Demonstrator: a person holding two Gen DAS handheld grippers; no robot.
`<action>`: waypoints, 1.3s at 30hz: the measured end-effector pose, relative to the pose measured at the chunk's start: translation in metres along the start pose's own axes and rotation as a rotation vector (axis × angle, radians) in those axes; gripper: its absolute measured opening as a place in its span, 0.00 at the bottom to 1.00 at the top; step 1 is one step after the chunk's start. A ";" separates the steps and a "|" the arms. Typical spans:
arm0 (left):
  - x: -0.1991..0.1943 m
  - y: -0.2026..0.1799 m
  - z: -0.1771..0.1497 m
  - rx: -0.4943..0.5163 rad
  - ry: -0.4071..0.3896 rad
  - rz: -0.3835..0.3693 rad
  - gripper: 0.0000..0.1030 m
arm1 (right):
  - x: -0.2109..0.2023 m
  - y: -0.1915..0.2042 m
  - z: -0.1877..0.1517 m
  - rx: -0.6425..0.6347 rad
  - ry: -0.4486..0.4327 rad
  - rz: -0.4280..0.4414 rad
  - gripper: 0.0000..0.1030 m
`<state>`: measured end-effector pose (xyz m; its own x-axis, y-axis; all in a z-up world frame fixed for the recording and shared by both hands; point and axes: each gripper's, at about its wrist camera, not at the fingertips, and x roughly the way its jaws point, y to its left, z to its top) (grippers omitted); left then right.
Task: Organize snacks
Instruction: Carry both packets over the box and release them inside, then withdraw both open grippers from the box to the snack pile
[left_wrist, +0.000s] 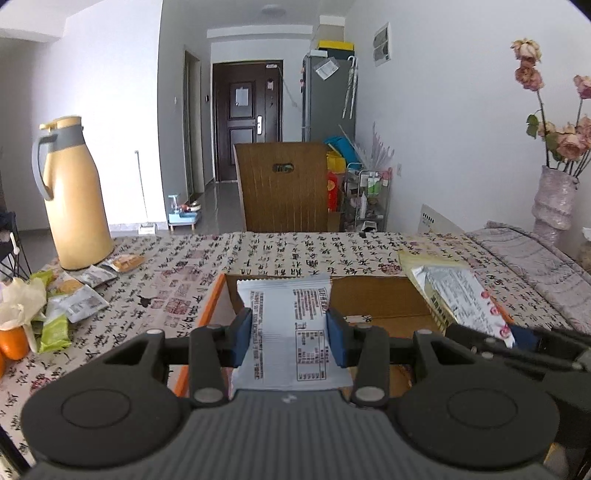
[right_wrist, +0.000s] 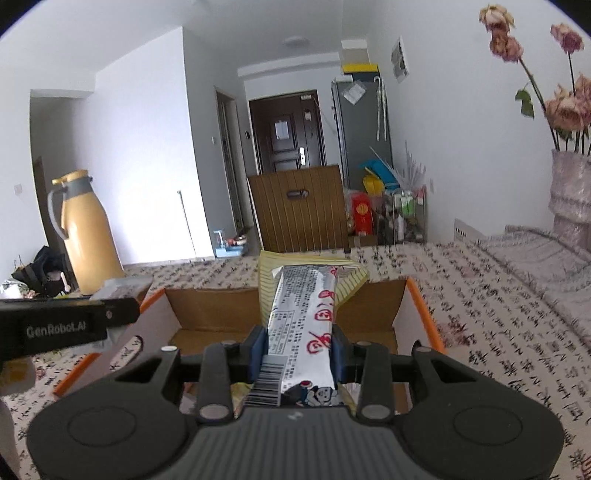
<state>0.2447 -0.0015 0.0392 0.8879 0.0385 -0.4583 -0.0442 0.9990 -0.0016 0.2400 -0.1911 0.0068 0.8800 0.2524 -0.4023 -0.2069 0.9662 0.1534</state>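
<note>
Gripping barcode-marked packet (right_wrist: 303, 347), right tongs (right_wrist: 300, 350)

Both wrist cameras sit low over the table (left_wrist: 280, 251), each looking forward along its own fingers toward the far door (left_wrist: 246, 118). Both are close above the open cardboard box (right_wrist: 218, 314), and both share the thermos (right_wrist: 88, 232) and chair (left_wrist: 284, 184).

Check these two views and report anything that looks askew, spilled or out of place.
Mostly orderly. Both grippers hold packets over the open cardboard box: the left gripper a white packet, the right gripper a silver packet. The one untidy spot is the loose heap of snack packets strewn beside the yellow thermos, still unsorted.
</note>
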 end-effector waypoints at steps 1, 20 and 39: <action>0.003 0.001 -0.001 -0.003 0.003 0.001 0.42 | 0.003 0.000 -0.002 -0.001 0.005 0.000 0.34; -0.004 0.013 -0.011 -0.056 -0.035 0.000 1.00 | -0.002 -0.009 -0.011 0.016 -0.019 -0.019 1.00; -0.034 0.008 -0.008 -0.032 -0.083 0.005 1.00 | -0.027 -0.006 -0.004 -0.010 -0.047 -0.052 1.00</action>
<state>0.2104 0.0051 0.0480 0.9226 0.0469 -0.3828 -0.0627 0.9976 -0.0287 0.2157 -0.2034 0.0128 0.9088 0.1989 -0.3669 -0.1643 0.9786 0.1237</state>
